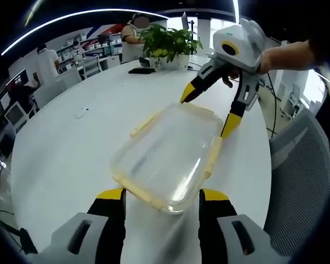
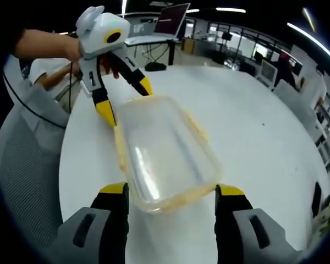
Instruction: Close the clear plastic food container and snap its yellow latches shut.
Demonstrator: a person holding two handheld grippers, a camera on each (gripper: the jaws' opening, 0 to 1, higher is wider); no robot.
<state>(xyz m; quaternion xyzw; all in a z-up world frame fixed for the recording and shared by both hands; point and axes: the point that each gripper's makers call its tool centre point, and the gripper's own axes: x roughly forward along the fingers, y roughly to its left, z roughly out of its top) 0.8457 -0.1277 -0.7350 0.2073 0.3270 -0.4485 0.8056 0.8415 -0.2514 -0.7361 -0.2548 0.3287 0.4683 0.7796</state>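
Note:
A clear plastic food container (image 1: pixel 165 157) with its lid resting on it lies on the white table (image 1: pixel 60 159). Pale yellow latches (image 1: pixel 213 157) stick out flat along its sides. My left gripper (image 1: pixel 163 197) is open, its yellow-tipped jaws standing either side of the container's near end. Held by a hand, my right gripper (image 1: pixel 209 110) is open at the opposite end. From the right gripper view the container (image 2: pixel 165 154) runs away from my right gripper (image 2: pixel 173 191), whose jaws straddle its near end. My left gripper (image 2: pixel 126 102) straddles the far corner. A side latch (image 2: pixel 121 148) hangs outward.
A potted plant (image 1: pixel 168 44), a black object (image 1: pixel 142 70) and a small white item (image 1: pixel 81 113) sit farther along the table. A grey chair (image 1: pixel 302 176) stands at the table edge, also seen as the chair (image 2: pixel 27 165). People and desks are in the background.

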